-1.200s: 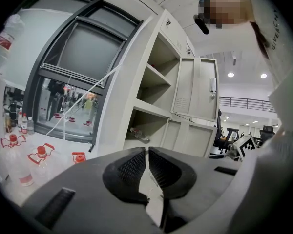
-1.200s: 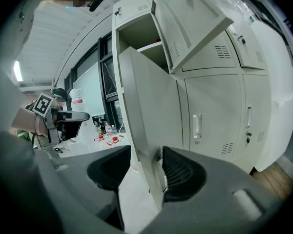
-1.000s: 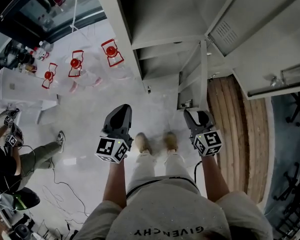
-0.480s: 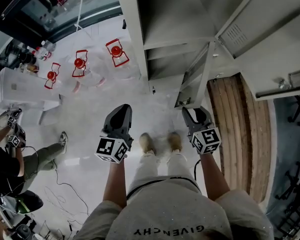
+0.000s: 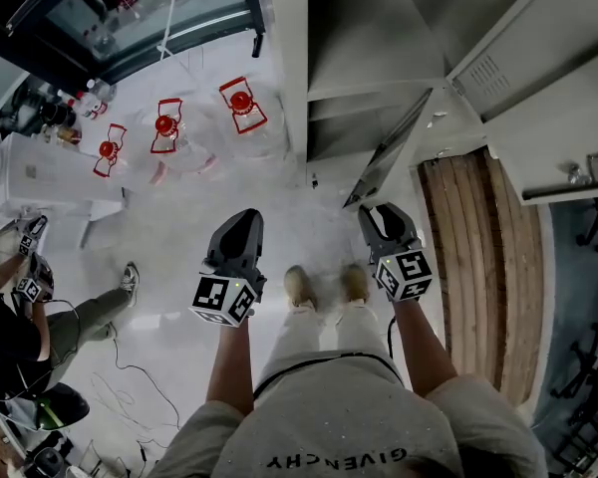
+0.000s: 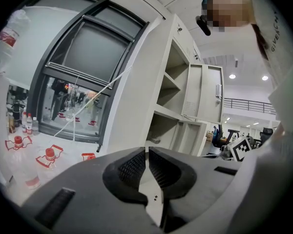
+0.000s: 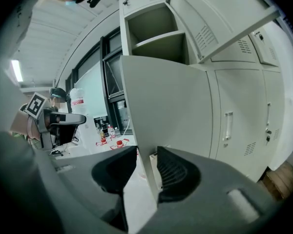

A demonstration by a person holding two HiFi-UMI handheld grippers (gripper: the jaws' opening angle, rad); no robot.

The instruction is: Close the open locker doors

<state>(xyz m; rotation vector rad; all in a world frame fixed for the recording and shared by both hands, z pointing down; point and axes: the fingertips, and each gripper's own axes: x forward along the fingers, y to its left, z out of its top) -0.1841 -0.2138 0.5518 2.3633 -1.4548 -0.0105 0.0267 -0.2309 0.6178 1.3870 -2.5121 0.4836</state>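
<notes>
The grey locker cabinet [image 5: 369,38] stands ahead with two doors open. The lower open door [image 5: 387,155] juts out toward me, and its free edge [image 7: 147,169] sits between the jaws of my right gripper [image 5: 379,212]. Those jaws are closing around the edge, with a sliver of gap still showing on the left side. The upper open door [image 5: 498,58] swings out overhead [image 7: 224,18]. My left gripper [image 5: 241,217] hangs out over the floor left of the lockers, shut and empty [image 6: 147,155]. Open shelves [image 6: 173,82] show in the left gripper view.
Red-capped water bottles [image 5: 241,103] lie on the pale floor beside the cabinet. A seated person [image 5: 40,317] and a white table [image 5: 40,177] are at the left. A strip of wooden flooring [image 5: 478,267] runs on the right. Closed locker doors [image 7: 234,126] continue to the right.
The lower door's free edge has swung to the left, and my right gripper has followed it and narrowed its jaws. The left gripper has held still.
</notes>
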